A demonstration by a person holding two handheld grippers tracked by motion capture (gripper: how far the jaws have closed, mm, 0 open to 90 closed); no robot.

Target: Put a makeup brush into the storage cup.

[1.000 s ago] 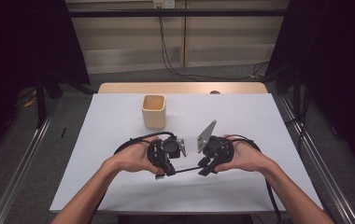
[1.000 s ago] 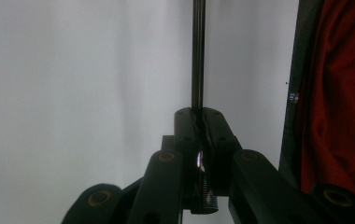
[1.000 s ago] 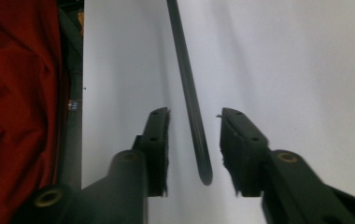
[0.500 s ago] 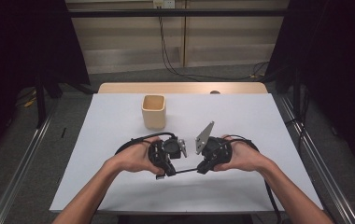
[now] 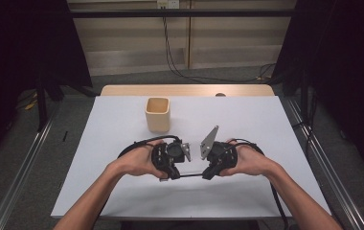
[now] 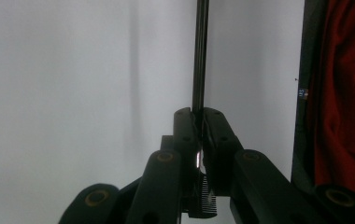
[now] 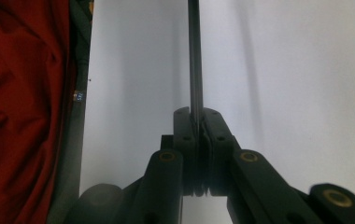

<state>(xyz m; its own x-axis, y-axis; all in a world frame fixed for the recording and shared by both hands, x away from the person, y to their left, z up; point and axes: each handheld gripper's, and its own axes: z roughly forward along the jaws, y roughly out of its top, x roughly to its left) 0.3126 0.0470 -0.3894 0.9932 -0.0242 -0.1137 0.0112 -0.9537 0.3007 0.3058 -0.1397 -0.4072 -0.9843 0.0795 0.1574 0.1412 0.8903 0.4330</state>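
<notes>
A thin rod [image 5: 189, 175] spans between left gripper [image 5: 170, 173] and right gripper [image 5: 208, 174]; cup [image 5: 157, 114] stands behind them on the table [image 5: 266, 124]

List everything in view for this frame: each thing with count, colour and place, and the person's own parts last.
thin rod: 1, dark, level between the two grippers, an end clamped in each
cup: 1, tan, open top, far-left of centre
table: 1, white top, wooden far edge
cables: several, black, on the floor behind
left gripper: 1, black, shut on the rod
right gripper: 1, black, shut on the rod
hands: 2, one round each gripper
</notes>
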